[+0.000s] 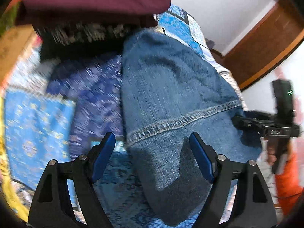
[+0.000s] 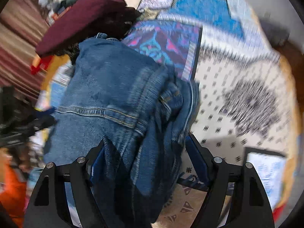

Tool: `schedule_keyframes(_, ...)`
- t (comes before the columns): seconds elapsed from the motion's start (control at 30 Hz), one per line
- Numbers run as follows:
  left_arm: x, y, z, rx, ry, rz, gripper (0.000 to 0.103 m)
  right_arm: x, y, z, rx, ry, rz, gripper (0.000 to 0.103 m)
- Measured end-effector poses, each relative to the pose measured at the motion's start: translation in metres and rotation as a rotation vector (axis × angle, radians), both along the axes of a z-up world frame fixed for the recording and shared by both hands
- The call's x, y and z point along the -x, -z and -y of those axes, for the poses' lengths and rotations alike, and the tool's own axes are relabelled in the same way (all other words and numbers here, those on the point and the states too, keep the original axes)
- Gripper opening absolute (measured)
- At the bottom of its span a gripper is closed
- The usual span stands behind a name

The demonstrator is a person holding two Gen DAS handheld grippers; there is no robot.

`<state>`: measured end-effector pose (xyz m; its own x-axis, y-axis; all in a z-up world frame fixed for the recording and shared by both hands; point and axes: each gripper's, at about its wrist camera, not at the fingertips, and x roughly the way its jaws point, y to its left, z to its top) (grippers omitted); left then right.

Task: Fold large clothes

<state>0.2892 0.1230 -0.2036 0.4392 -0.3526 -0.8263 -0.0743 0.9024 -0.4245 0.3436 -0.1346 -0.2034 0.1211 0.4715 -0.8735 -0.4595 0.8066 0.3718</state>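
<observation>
While both views smear with blur, I see the denim garment (image 1: 171,98) lying on the patterned bedspread (image 1: 38,117), its stitched hem running toward three o'clock. My left gripper (image 1: 152,152) is spread wide above the denim, pinching nothing. My right gripper (image 2: 144,155) also looks spread, bunched denim folds (image 2: 152,114) lying between its fingers; at eleven o'clock sits a maroon cloth (image 2: 81,20).
</observation>
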Motion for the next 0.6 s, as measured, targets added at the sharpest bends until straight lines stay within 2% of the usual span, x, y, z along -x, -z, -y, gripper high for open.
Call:
schedule_keyframes(0.07,-0.004,0.009,-0.005,0.065,-0.002,-0.030,0.080,-0.009,0.016,0.014,-0.081,0.025,-0.102,0.081)
schedule_keyframes(0.13,-0.010,0.021,-0.008,0.123,0.000,-0.067,0.080,-0.013,0.020,0.017,-0.127,0.013,-0.123,0.081)
schedule_keyframes(0.3,-0.024,0.044,-0.019,0.278,-0.030,-0.130,0.080,-0.016,0.024,0.002,-0.118,-0.021,-0.122,0.085)
schedule_keyframes(0.47,-0.038,0.064,-0.019,0.414,-0.036,-0.167,0.080,-0.031,0.033,-0.008,-0.155,-0.017,-0.195,0.085)
schedule_keyframes(0.6,-0.050,0.074,-0.014,0.482,-0.036,-0.176,0.080,-0.036,0.036,-0.019,-0.147,-0.017,-0.225,0.087)
